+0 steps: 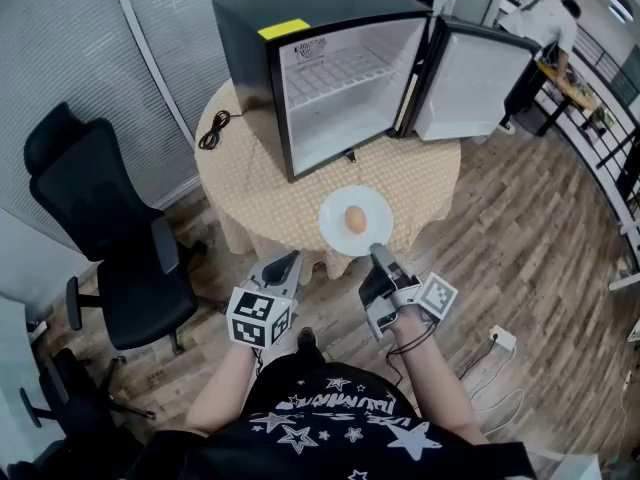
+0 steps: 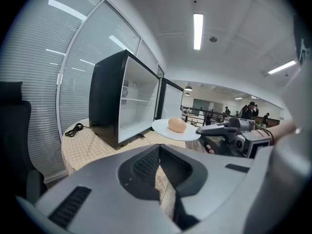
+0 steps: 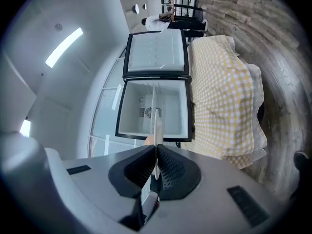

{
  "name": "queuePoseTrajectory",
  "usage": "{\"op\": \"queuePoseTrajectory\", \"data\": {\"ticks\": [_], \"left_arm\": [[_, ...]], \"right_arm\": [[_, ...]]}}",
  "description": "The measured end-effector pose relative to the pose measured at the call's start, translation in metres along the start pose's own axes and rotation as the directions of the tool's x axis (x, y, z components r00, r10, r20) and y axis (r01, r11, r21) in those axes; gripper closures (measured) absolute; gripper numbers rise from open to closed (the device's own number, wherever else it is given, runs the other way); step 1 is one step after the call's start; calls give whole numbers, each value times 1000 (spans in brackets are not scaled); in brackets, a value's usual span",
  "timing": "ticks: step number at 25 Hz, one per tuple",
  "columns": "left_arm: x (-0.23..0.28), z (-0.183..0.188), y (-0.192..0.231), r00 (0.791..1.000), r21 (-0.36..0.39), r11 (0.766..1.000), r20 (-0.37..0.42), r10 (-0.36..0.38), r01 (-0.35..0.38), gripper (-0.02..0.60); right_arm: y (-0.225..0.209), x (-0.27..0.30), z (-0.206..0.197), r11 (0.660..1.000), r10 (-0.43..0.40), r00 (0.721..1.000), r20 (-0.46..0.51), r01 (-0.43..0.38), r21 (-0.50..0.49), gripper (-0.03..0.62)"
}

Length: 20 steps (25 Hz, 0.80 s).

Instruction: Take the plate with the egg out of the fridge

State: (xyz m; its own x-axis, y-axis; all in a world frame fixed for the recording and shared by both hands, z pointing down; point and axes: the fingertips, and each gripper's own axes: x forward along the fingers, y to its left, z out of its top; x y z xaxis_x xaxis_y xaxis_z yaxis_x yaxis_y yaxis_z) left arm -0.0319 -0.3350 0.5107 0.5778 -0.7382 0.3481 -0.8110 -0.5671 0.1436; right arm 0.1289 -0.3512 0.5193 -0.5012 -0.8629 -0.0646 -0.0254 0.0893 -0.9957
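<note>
A white plate point(image 1: 355, 223) with a brown egg point(image 1: 355, 219) on it is outside the fridge, held level above the table's near edge. My right gripper point(image 1: 378, 253) is shut on the plate's near rim. In the right gripper view the plate point(image 3: 156, 116) shows edge-on between the jaws of my right gripper point(image 3: 156, 150), with a bit of the egg point(image 3: 150, 140) beside it. My left gripper point(image 1: 285, 266) hangs shut and empty to the left of the plate, short of the table. The left gripper view shows the plate point(image 2: 175, 130), the egg point(image 2: 177, 125) and the right gripper point(image 2: 214, 129).
The small black fridge point(image 1: 330, 68) stands on the round checked table point(image 1: 250, 188), its door point(image 1: 470, 83) swung open to the right and its shelves bare. A black cable point(image 1: 213, 130) lies left of it. An office chair point(image 1: 110, 228) stands left. A person point(image 1: 545, 28) is far right.
</note>
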Motion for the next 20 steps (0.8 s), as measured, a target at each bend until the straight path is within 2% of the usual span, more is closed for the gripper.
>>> {"op": "queuePoseTrajectory", "data": {"ticks": [10, 20], "left_arm": [[-32, -8, -50, 998, 5, 999, 28, 47, -47, 574], [-74, -27, -105, 992, -11, 994, 62, 113, -113, 574]], "right_arm": [[15, -63, -12, 999, 41, 999, -26, -40, 26, 560], [27, -140, -25, 998, 60, 997, -56, -60, 4, 560]]}}
